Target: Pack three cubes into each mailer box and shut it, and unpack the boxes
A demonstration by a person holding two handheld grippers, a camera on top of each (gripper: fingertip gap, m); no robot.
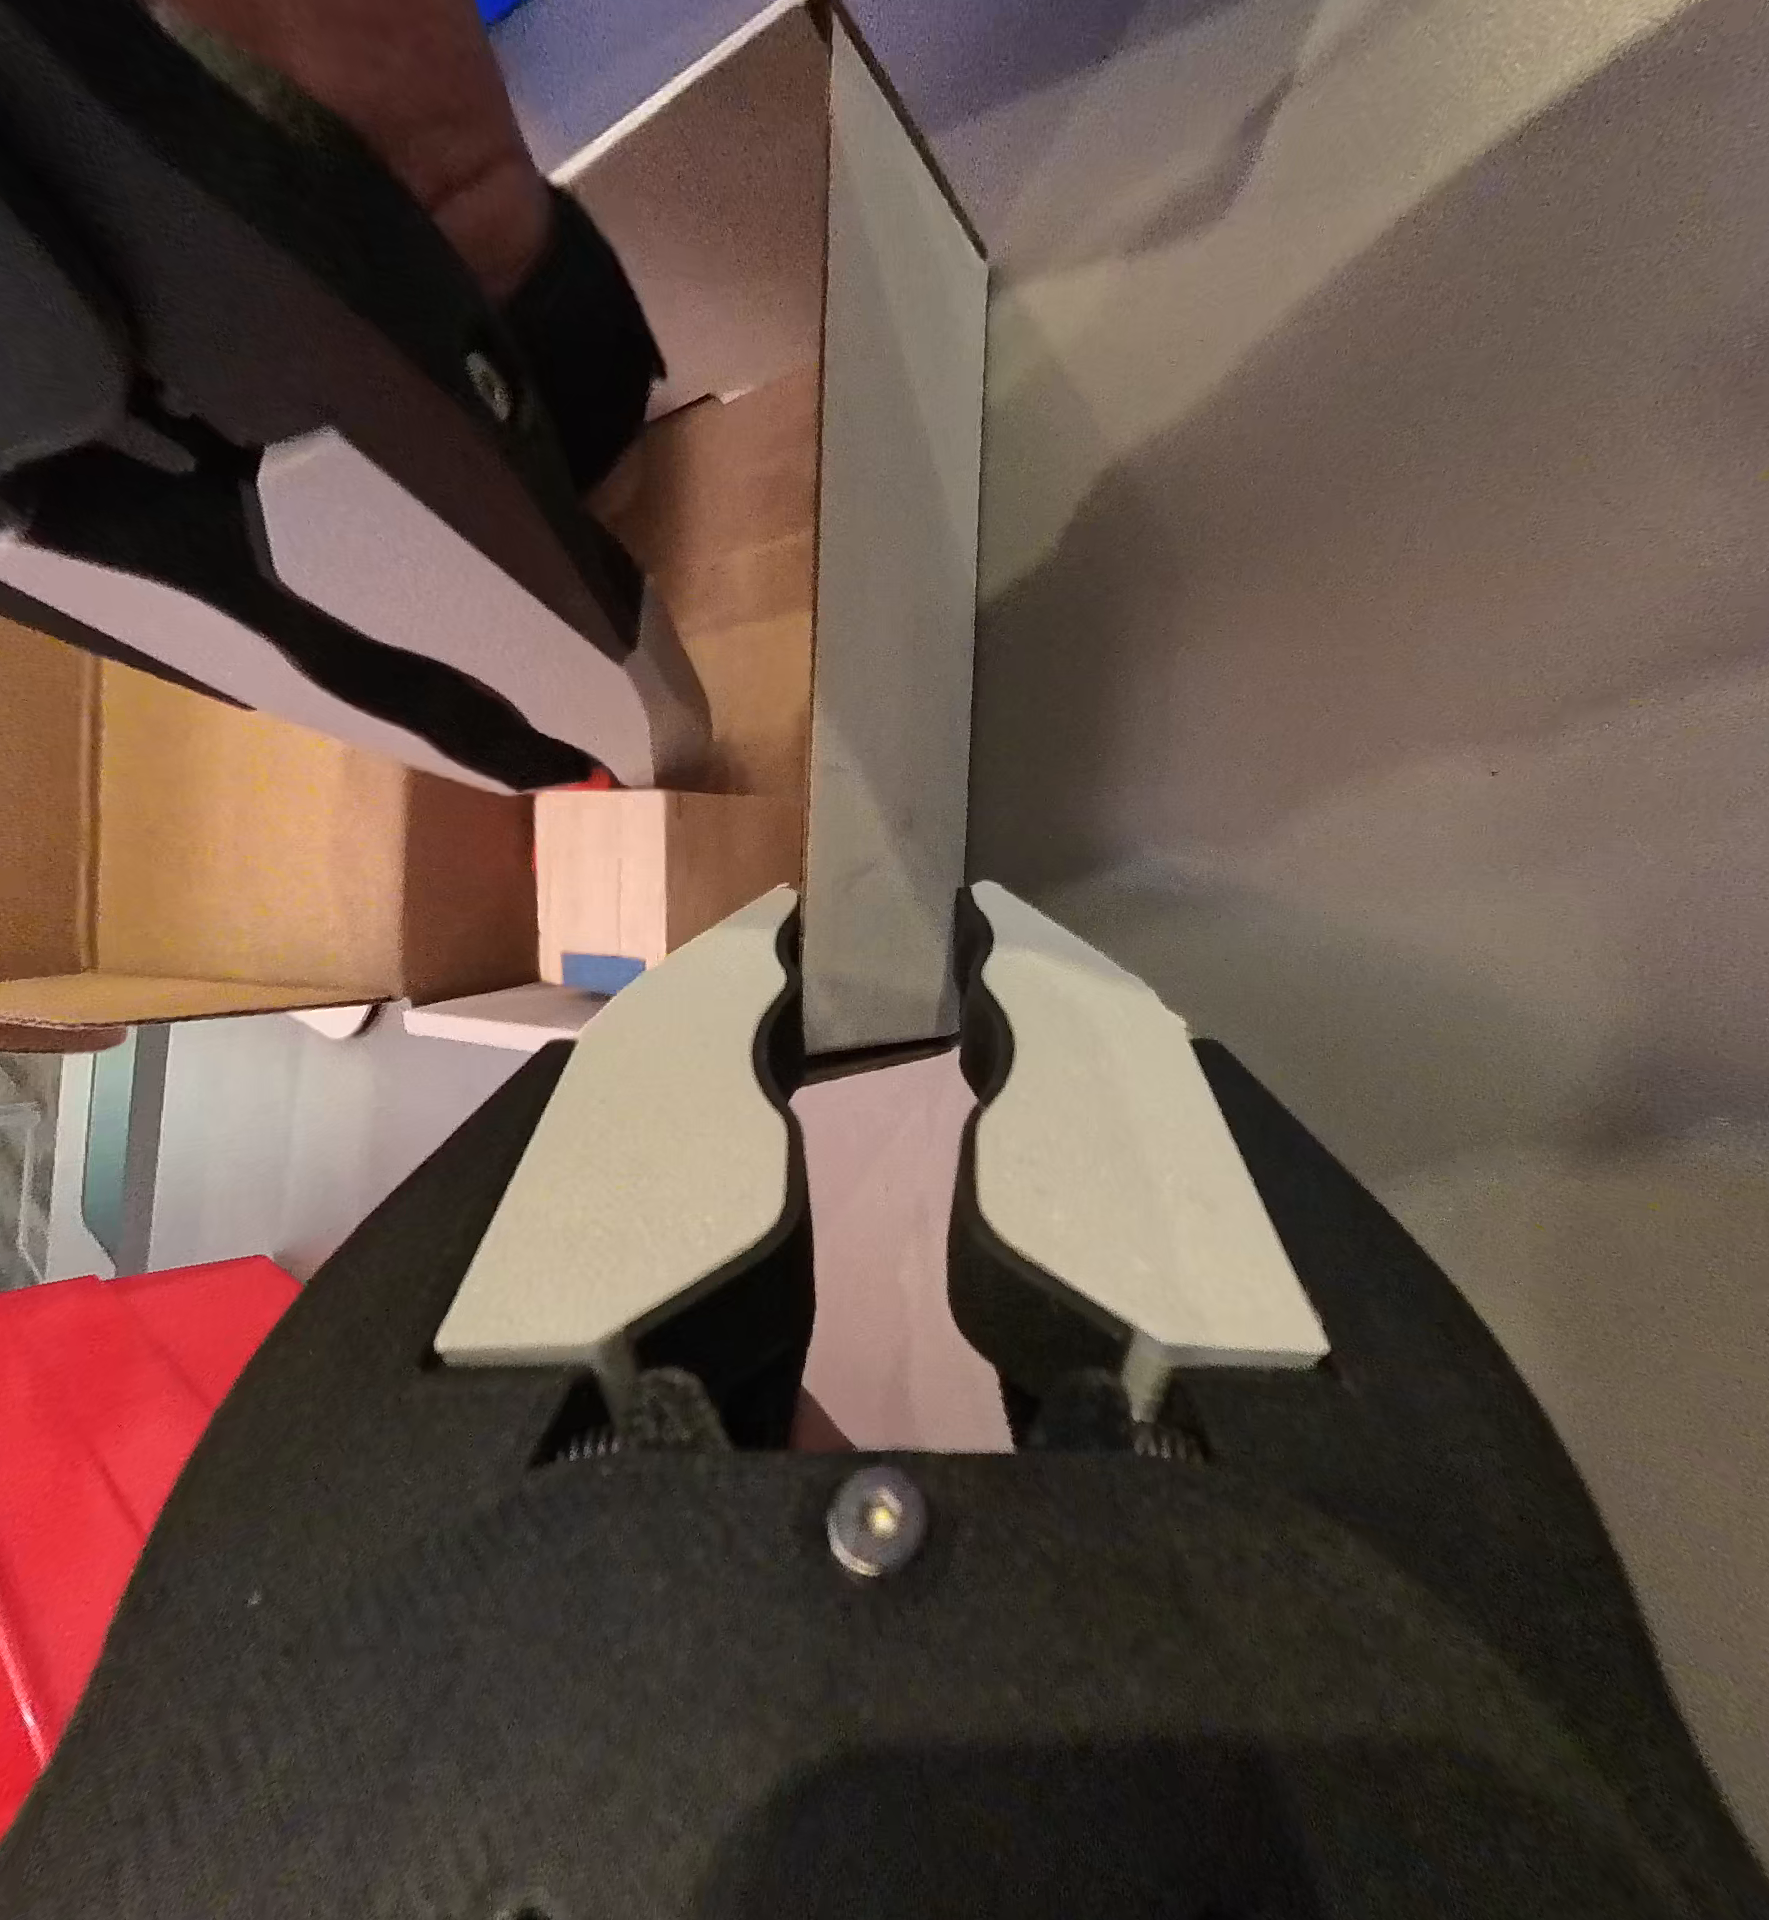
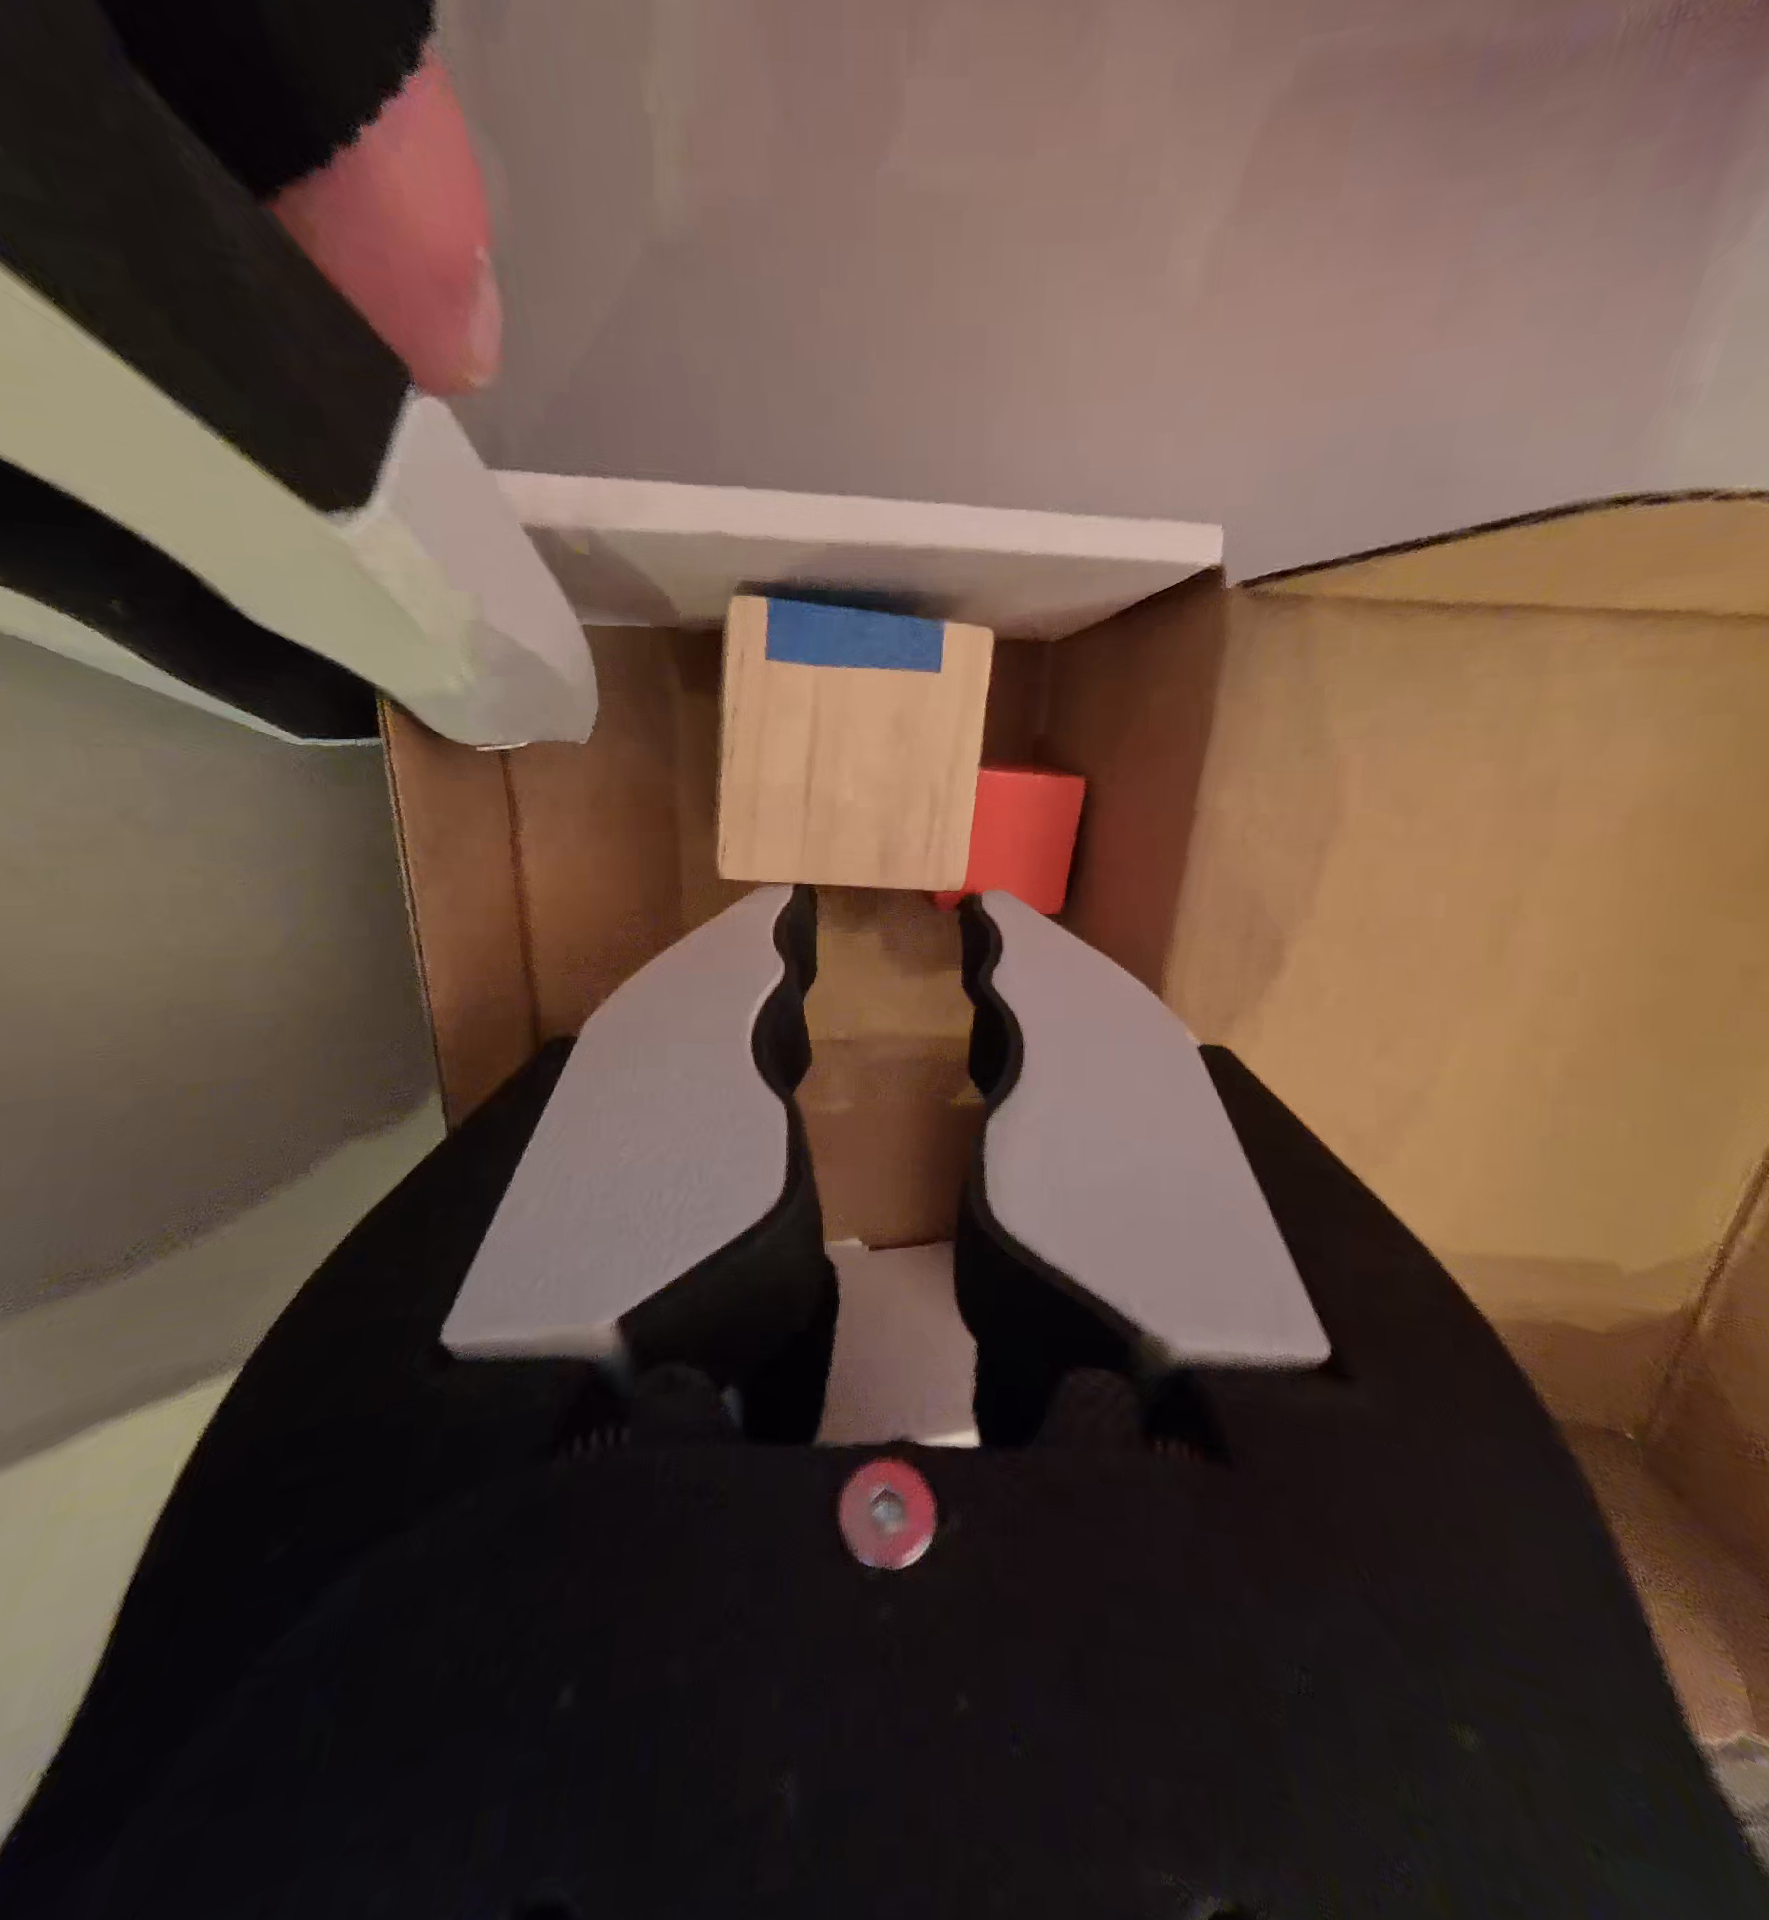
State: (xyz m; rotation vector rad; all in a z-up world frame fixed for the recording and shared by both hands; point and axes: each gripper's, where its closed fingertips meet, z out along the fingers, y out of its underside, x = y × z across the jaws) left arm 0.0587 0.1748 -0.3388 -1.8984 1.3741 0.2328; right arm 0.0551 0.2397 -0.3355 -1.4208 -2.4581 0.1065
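An open mailer box point(image 2: 1431, 831), white outside and brown inside, holds a wooden cube with blue tape point(image 2: 849, 769) and a red cube point(image 2: 1025, 831) beside it. My right gripper point(image 2: 880, 914) is inside the box, open and empty, with its tips just short of the wooden cube. My left gripper point(image 1: 880, 966) is shut on the box's upright side wall point(image 1: 901, 623). The wooden cube point(image 1: 599, 883) also shows in the left wrist view, with the right gripper point(image 1: 547, 727) above it. The left gripper's fingers point(image 2: 485, 623) show at the box's left wall.
A red bin point(image 1: 80, 1507) sits at the lower left of the left wrist view. The grey table surface point(image 1: 1431, 831) lies beyond the box wall. A person's fingertip point(image 2: 423, 239) shows on the left gripper's handle.
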